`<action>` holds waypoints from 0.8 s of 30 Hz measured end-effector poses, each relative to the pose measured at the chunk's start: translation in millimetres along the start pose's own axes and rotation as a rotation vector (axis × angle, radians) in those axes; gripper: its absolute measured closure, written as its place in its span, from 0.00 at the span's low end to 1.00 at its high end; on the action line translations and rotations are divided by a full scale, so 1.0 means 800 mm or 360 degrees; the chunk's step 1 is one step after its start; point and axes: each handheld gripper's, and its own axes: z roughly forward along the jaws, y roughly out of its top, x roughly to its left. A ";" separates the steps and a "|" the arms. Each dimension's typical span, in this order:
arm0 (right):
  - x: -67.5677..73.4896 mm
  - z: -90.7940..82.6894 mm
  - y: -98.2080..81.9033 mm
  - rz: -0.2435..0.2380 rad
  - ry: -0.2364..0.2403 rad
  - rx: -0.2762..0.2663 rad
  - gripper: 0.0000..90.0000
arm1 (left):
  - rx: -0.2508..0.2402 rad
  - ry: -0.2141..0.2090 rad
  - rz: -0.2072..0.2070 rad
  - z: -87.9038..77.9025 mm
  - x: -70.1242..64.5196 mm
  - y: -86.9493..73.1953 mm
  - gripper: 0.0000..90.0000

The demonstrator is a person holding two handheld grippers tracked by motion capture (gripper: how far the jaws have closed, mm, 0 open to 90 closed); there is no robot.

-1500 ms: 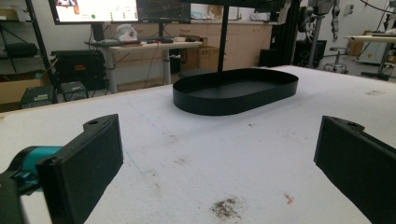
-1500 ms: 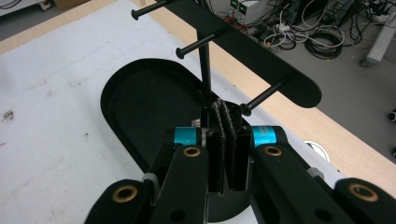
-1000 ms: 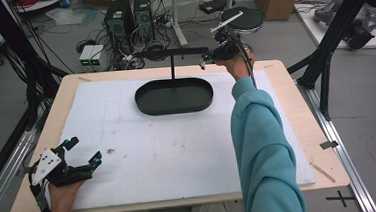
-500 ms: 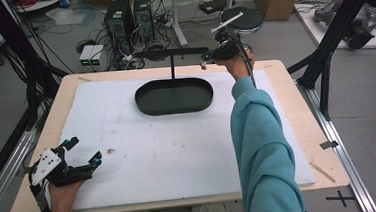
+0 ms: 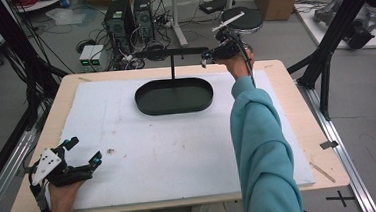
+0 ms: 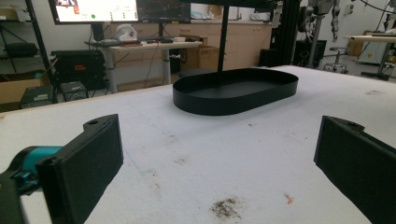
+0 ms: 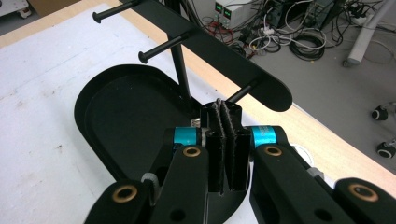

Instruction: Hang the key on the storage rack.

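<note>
A black oval tray [image 5: 174,96] lies at the back middle of the white mat, and it is bare inside [image 7: 126,116]. A thin post rises behind it and carries a black crossbar [image 5: 169,52] with short pegs [image 7: 163,46]. My right gripper [image 5: 207,59] hovers at the crossbar's right end. In the right gripper view its pads [image 7: 223,112] are pressed together with nothing between them, and the tip of the end peg [image 7: 243,93] sits just beyond them. My left gripper [image 5: 85,149] rests on the mat at the front left, its jaws wide open [image 6: 219,149] and facing the tray [image 6: 233,93].
The white mat [image 5: 179,151] covers most of the wooden table [image 5: 324,141] and has small dark stains [image 6: 226,207]. Black frame struts stand at the left [image 5: 18,72] and right [image 5: 332,41]. Computers and cables [image 5: 130,20] lie on the floor beyond the far edge.
</note>
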 end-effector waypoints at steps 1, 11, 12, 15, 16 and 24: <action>-0.001 0.001 0.000 -0.0002 -0.0002 -0.0003 0.99 | 0.0002 0.0000 0.0003 0.000 0.000 0.000 0.02; -0.008 0.007 -0.002 0.0003 -0.0006 -0.0047 0.98 | 0.0005 0.0000 0.0004 0.000 0.000 0.000 0.02; -0.009 0.008 -0.002 -0.0005 -0.0010 -0.0051 0.98 | 0.0005 0.0000 0.0002 0.000 0.000 0.000 0.02; -0.010 0.010 -0.002 -0.0004 -0.0011 -0.0051 0.98 | 0.0007 0.0001 0.0005 0.000 0.000 0.000 0.02; -0.011 0.010 -0.003 -0.0014 -0.0014 -0.0055 0.98 | 0.0006 0.0001 0.0006 0.000 0.000 0.000 0.02; -0.013 0.010 -0.004 -0.0012 -0.0024 -0.0070 0.96 | 0.0006 0.0001 0.0006 0.000 0.000 0.000 0.02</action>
